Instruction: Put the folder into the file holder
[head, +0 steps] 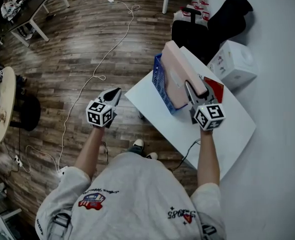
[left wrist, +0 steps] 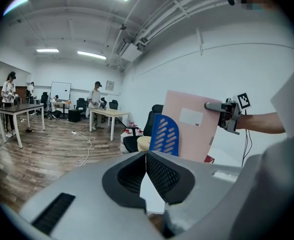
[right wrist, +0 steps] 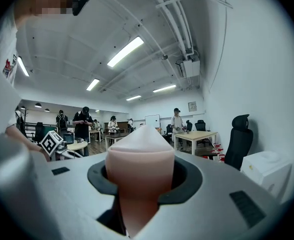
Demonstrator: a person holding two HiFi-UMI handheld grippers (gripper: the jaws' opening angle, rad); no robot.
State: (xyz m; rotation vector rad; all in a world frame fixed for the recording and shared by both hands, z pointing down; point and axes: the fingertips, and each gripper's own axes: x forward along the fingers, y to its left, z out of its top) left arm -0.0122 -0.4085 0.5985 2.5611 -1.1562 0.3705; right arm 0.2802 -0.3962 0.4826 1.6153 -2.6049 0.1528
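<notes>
The right claw [head: 191,90] is clamped on the top edge of the pink folder [head: 175,69], with the forearm stretched forward over the white counter [head: 222,134]. The folder stands upright in the blue file holder [head: 160,81] on that counter. The left claw [head: 116,93] is closed and empty, held out level over the wooden floor [head: 72,59], well left of the counter.

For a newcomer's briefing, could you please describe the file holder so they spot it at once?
On the white table, the file holder stands by the left edge. It alone is blue and slotted, with the pink folder showing above it.
</notes>
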